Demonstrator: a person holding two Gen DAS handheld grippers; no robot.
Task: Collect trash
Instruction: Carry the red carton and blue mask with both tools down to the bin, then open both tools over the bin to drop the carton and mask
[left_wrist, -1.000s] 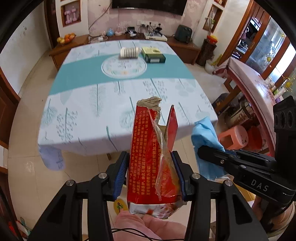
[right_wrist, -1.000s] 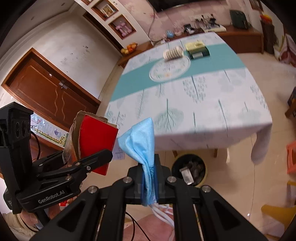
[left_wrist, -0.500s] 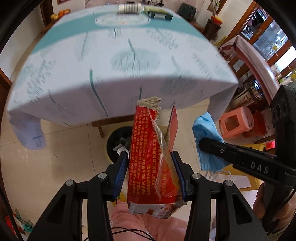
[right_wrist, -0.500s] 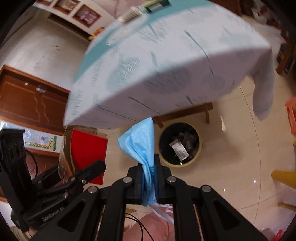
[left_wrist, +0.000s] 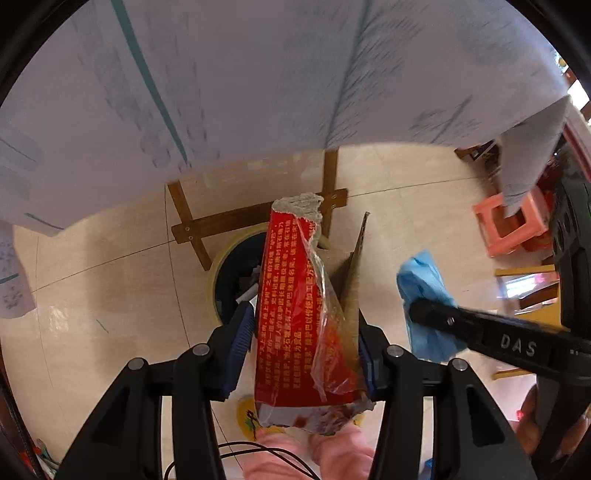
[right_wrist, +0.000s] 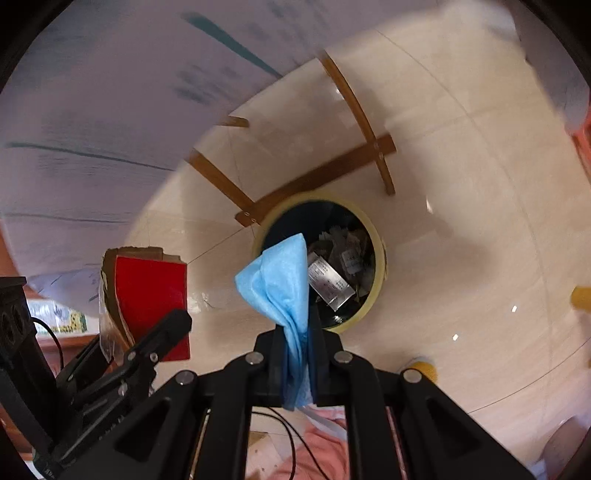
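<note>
A torn red carton (left_wrist: 295, 306) with loose clear film stands upright between the blue pads of my left gripper (left_wrist: 304, 332), which is shut on it. My right gripper (right_wrist: 297, 332) is shut on a crumpled blue face mask (right_wrist: 280, 280). Below both sits a round trash bin (right_wrist: 378, 266) with a yellowish rim and a dark liner, holding several wrappers. In the left wrist view the bin (left_wrist: 216, 273) is half hidden behind the carton. The mask (left_wrist: 421, 280) hangs to the carton's right. In the right wrist view the carton (right_wrist: 151, 295) is at the left.
The tablecloth's overhang (left_wrist: 258, 92) hangs close above. The table's wooden cross base (right_wrist: 325, 173) stands right behind the bin. A pink stool (left_wrist: 513, 225) is on the floor at the right. A person's pink-clad legs (left_wrist: 332, 458) are under the grippers.
Both grippers have sunk from above the tabletop to below its edge and tilted down. The bin, small before, now fills the middle. Both grips are unchanged.
</note>
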